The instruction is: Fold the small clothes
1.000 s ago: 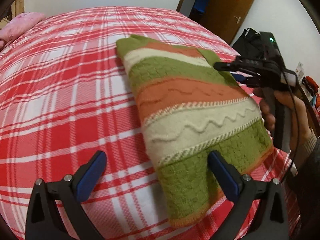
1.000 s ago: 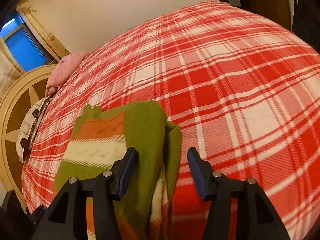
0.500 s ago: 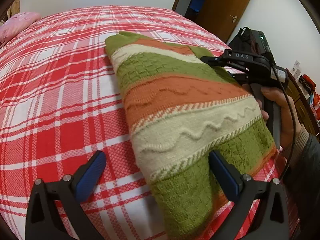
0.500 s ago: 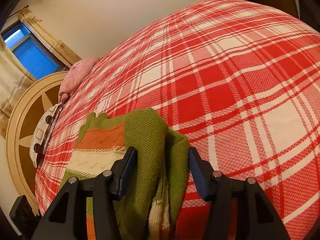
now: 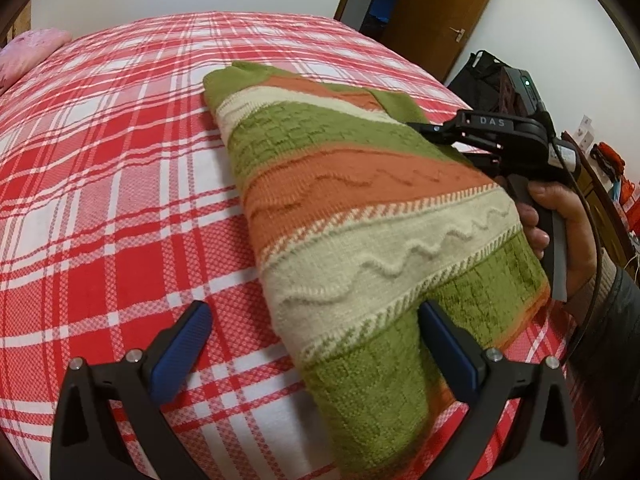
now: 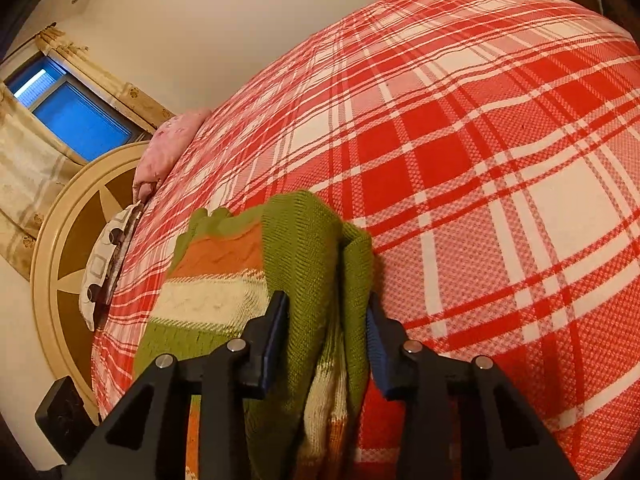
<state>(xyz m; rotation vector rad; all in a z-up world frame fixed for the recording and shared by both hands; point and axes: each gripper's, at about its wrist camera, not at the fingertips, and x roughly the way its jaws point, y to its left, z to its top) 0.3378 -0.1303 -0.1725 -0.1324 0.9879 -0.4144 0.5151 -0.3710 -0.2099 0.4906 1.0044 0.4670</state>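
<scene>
A knitted sweater (image 5: 360, 208) striped green, orange and cream lies folded on the red plaid bed cover (image 5: 120, 184). My left gripper (image 5: 314, 312) stands open at the sweater's near green end; the hem lies between its fingers and the right finger rests against the knit. At the sweater's far right edge, a hand (image 5: 568, 232) holds my right gripper (image 5: 444, 142). In the right wrist view the right gripper (image 6: 325, 300) has its jaws closing on a bunched green fold of the sweater (image 6: 216, 276), with both blue pads against the cloth.
A pink pillow (image 6: 172, 148) and a round wooden headboard (image 6: 68, 240) stand at the bed's head. A brown door (image 5: 452, 8) and a black bag (image 5: 480, 76) are beyond the bed's right side. The plaid cover (image 6: 480, 160) stretches wide past the sweater.
The right gripper's jaws have narrowed from open onto the green fold, and the gripper has pushed further in along the sweater's edge. The left gripper has stayed open.
</scene>
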